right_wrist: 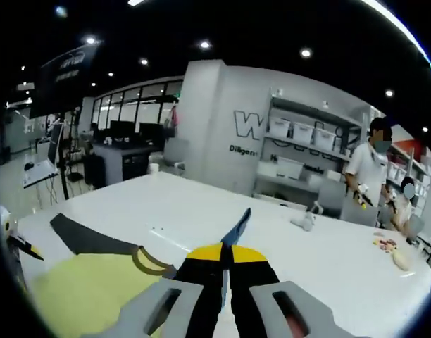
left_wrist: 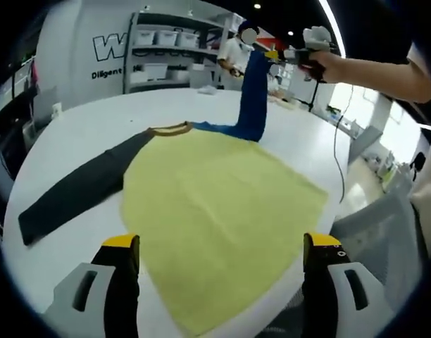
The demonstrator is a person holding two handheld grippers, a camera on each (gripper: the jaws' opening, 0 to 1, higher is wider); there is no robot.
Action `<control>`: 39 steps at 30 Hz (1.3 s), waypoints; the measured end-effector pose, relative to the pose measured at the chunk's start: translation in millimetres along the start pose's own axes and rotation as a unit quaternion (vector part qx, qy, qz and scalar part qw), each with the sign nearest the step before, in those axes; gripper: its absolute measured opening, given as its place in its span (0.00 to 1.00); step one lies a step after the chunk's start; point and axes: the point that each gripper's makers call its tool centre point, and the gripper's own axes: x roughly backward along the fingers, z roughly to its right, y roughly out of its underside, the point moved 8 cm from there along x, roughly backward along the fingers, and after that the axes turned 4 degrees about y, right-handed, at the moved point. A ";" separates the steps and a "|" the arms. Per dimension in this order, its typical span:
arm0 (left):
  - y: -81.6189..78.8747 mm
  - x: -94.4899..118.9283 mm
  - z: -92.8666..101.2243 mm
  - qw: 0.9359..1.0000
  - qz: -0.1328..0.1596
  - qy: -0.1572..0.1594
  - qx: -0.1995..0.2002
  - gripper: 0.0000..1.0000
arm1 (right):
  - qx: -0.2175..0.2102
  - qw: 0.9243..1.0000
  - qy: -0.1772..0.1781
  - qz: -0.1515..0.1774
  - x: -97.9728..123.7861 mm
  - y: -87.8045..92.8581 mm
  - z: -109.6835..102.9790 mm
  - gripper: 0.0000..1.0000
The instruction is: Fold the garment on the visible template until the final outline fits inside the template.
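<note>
The shirt (left_wrist: 215, 204) lies flat on the table (left_wrist: 82, 123), its blue sleeve (left_wrist: 252, 98) lifted up beyond the collar by the right gripper (right_wrist: 226, 271) with jaws pinching it, while the left gripper (left_wrist: 219, 246), jaws spread, hovers at the hem.

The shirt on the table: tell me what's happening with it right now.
A person is folding a yellow shirt spread flat on a white table, using a gripper in each hand. The right gripper is shut on the blue sleeve and holds it lifted above the table. The dark sleeve lies stretched out flat. The left gripper is open near the shirt's hem, holding nothing.
</note>
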 end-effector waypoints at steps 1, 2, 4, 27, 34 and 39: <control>0.3 1.4 -0.1 1.000 0.002 -0.001 0.000 0.99 | 0.011 1.000 -0.012 -0.001 -5.1 -2.5 -11.1 0.00; 0.6 2.3 -0.1 1.000 0.003 -0.002 0.001 0.99 | 0.011 1.000 -0.020 -0.002 -8.7 -3.4 -18.6 0.00; 1.2 5.1 -0.1 1.000 0.007 -0.004 0.003 0.99 | 0.018 0.999 -0.036 -0.002 -16.6 -5.4 -38.5 0.00; 9.2 19.8 3.3 1.000 -0.005 -0.009 0.006 0.97 | 0.061 0.981 -0.162 -0.089 -76.4 71.2 -214.9 0.00; 9.1 21.0 1.8 1.000 -0.009 -0.012 0.009 0.97 | 0.066 0.975 -0.182 -0.114 -83.0 88.8 -237.8 0.00; 10.2 19.2 1.3 1.000 -0.010 -0.014 0.013 0.96 | 0.074 0.969 -0.202 -0.123 -83.0 97.4 -256.3 0.00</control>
